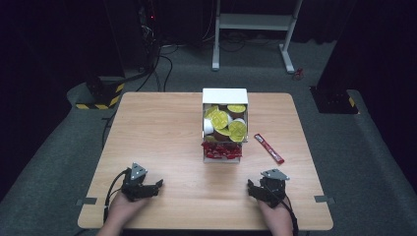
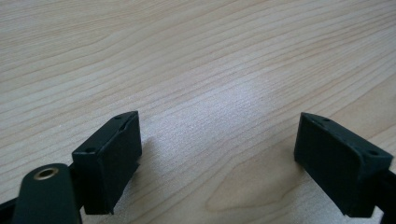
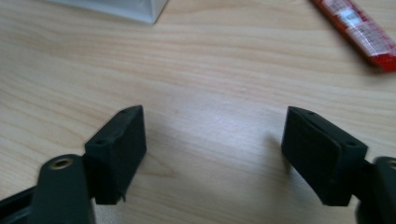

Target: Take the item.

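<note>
The right gripper, a black two-jaw tool held in the person's right hand, rests low over the pale wooden table with its jaws spread wide and nothing between them; in the right gripper view only bare wood lies in the gap. The left gripper, held in the left hand, sits at the near left of the table, its jaws likewise wide apart over bare wood.

Taking the white cardboard box in the middle of the table as the landmark: the right gripper lies near the table's front edge, in front of the box and a little to its right, well apart from it. The left gripper lies in front of the box and well to its left.

The box is open at the top and split into two compartments. The larger far compartment holds a heap of small white cups with yellow foil lids, piled and tilted at different angles. The narrow near compartment holds a bundle of red foil sachets.

One long, flat red stick sachet lies loose on the table just to the right of the box, slanted, between the box and the right gripper and touching neither. In the right gripper view it shows at the upper right, with a corner of the box at the upper left. Nothing stands between the right gripper and the sachet.
</note>
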Demonstrator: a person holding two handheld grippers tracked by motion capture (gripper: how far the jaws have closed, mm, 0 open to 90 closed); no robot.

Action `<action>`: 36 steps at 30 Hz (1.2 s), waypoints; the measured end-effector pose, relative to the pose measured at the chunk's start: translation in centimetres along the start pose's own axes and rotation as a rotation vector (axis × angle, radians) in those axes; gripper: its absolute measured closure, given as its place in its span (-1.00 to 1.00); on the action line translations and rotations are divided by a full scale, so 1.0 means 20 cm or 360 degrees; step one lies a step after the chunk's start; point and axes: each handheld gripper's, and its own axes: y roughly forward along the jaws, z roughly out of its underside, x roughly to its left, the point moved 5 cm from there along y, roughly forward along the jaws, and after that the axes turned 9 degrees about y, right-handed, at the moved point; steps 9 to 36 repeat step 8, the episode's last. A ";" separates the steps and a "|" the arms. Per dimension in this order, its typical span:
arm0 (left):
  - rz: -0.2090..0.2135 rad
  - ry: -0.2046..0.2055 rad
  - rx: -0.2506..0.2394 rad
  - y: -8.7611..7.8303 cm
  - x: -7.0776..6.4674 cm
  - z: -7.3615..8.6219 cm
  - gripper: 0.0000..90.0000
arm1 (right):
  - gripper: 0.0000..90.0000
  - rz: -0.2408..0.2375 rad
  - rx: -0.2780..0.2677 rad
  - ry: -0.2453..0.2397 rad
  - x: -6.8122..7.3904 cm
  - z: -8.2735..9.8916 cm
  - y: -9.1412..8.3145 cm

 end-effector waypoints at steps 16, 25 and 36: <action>-0.0005 -0.0004 0.0000 0.00 0.00 0.00 -0.66 | -0.72 -0.0005 0.0014 0.0006 0.02 -0.02 0.03; -0.0005 -0.0004 0.0000 0.00 0.00 0.00 -0.66 | -0.72 -0.0005 0.0014 0.0006 0.02 -0.02 0.03; -0.0005 -0.0004 0.0000 0.00 0.00 0.00 -0.66 | -0.72 -0.0005 0.0014 0.0006 0.02 -0.02 0.03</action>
